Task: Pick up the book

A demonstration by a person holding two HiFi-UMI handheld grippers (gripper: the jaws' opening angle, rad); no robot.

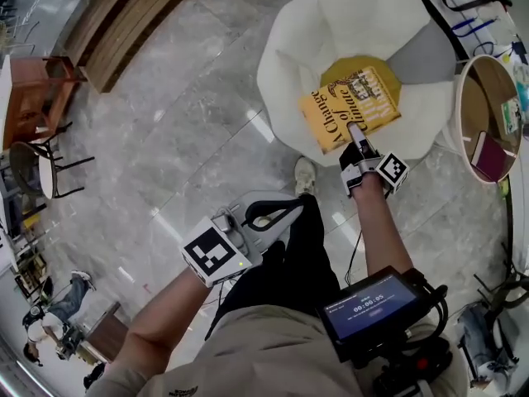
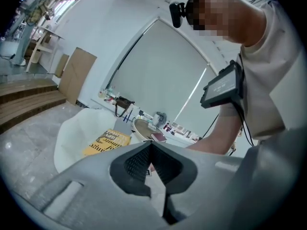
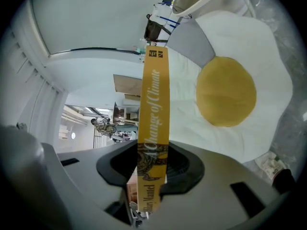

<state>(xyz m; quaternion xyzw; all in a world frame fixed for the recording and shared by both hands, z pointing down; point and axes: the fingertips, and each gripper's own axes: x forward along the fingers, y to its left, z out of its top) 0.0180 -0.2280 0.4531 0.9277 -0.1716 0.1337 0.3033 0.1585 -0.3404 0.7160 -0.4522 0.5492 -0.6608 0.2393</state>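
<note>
Right gripper (image 1: pixel 354 131) clamped on yellow book (image 1: pixel 347 106), upper right, over egg-shaped cushion (image 1: pixel 331 23), left gripper (image 1: pixel 285 209) closed, empty, lower middle.

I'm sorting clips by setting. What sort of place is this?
Probably a lounge or lobby in a public building: polished stone floor, wide wooden steps, and an egg-shaped beanbag beside a round table.

The book (image 1: pixel 350 107) is a closed yellow paperback with dark and white cover lettering. It hangs tilted over the white seat (image 1: pixel 314 23), its spine end pinched by the fingers of the right gripper (image 1: pixel 356 137).
</note>
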